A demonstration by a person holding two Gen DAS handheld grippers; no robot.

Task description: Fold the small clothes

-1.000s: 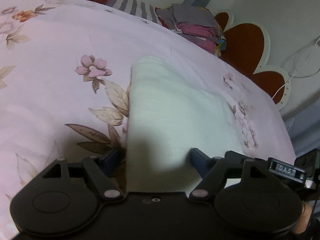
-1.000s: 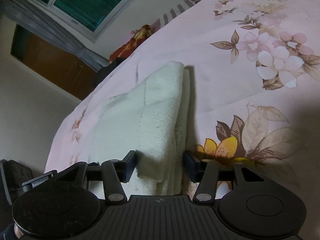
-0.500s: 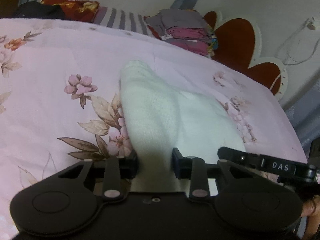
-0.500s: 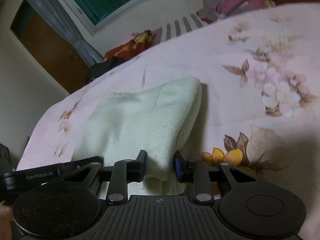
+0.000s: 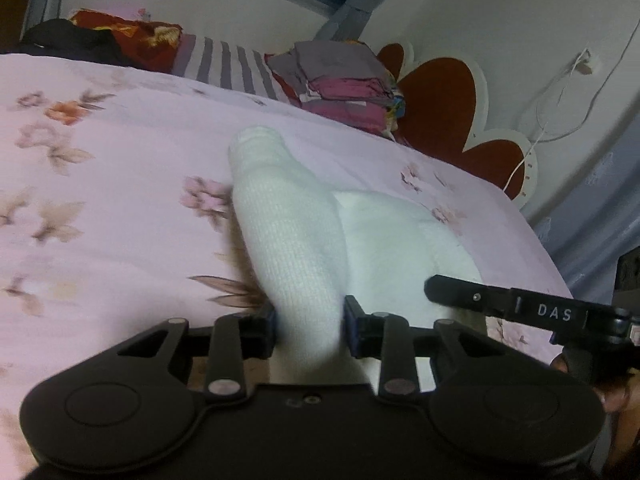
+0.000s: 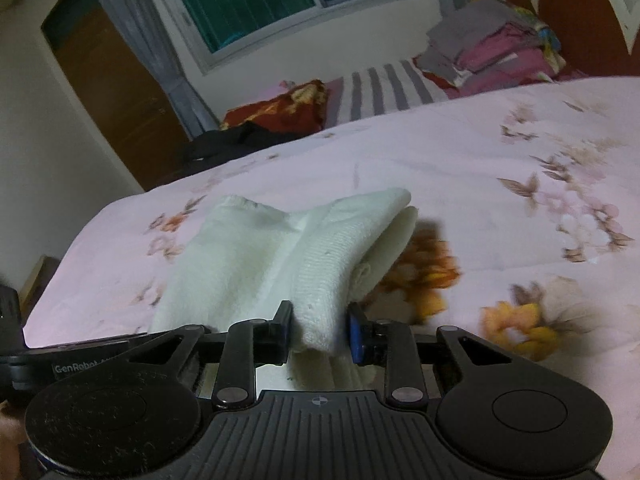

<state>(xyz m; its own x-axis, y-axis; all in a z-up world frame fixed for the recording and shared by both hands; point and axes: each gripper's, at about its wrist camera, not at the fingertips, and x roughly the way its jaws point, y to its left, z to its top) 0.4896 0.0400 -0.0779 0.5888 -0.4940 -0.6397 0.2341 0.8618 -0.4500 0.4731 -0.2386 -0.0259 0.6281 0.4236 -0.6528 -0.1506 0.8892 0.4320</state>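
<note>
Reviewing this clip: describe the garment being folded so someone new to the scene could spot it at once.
Start at the bed's pink floral cover, which fills most of both views. In its middle lies a white knit garment, its near edge pinched by the left gripper and the right gripper. It is the only plain white cloth; the folded stack by the headboard is grey and magenta.

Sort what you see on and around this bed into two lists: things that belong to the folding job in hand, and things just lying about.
Part of the job:
- white knit garment
- left gripper, shut on one edge of it
- right gripper, shut on the other edge
- floral bedspread, the work surface

Lying about:
- stack of folded clothes
- striped pillow
- red patterned cloth
- white cable on the wall
</note>
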